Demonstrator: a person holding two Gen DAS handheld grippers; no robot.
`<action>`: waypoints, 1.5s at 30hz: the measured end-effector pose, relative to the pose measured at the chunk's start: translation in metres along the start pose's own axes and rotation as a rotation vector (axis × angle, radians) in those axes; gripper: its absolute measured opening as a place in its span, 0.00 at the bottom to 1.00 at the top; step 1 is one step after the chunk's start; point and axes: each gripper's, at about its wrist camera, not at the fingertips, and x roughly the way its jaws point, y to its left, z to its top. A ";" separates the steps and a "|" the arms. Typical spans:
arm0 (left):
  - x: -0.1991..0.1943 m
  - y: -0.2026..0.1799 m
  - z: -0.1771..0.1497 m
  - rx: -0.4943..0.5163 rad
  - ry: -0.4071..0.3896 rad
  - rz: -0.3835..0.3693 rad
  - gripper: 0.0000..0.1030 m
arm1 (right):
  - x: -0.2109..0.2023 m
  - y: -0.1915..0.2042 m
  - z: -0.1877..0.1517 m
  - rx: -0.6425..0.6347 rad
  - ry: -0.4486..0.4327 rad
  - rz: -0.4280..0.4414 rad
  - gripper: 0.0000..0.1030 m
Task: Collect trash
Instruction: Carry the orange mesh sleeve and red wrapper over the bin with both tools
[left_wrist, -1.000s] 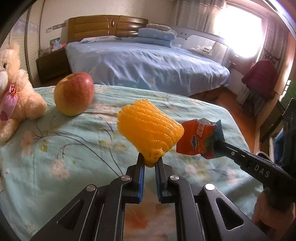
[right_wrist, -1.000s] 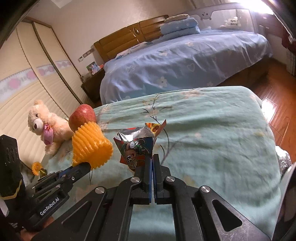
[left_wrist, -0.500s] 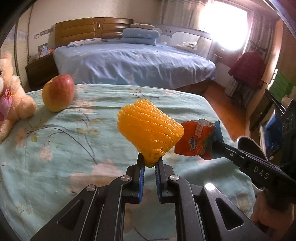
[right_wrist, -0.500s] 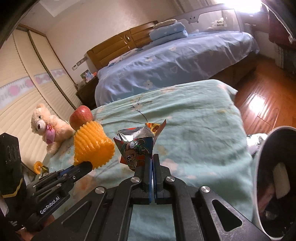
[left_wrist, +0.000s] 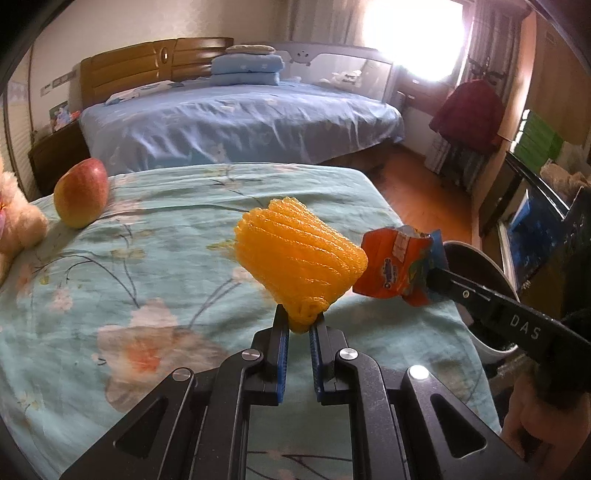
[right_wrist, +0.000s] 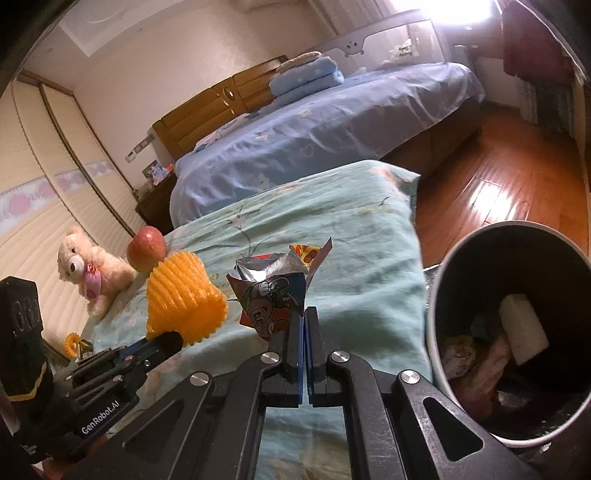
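Beside the half-hidden bin (right_wrist: 443, 280), my left gripper (left_wrist: 299, 328) pinched orange foam netting (left_wrist: 299, 258); my right gripper (right_wrist: 304, 321), marked "DAS", clamped a snack wrapper (right_wrist: 273, 295), print unreadable.

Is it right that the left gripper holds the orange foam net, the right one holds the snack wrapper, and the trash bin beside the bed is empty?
Not quite: the trash bin is not empty. The right wrist view shows rubbish inside it, including a white block. The rest stands: the left gripper pinches the orange foam net, and the right gripper is shut on the snack wrapper.
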 end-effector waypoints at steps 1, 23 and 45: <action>0.000 -0.002 0.000 0.004 0.000 -0.002 0.09 | -0.003 -0.002 -0.001 0.003 -0.004 -0.002 0.00; 0.003 -0.064 0.000 0.114 0.010 -0.074 0.09 | -0.048 -0.050 -0.004 0.084 -0.068 -0.074 0.00; 0.020 -0.108 0.005 0.191 0.036 -0.120 0.09 | -0.072 -0.096 -0.010 0.156 -0.103 -0.136 0.00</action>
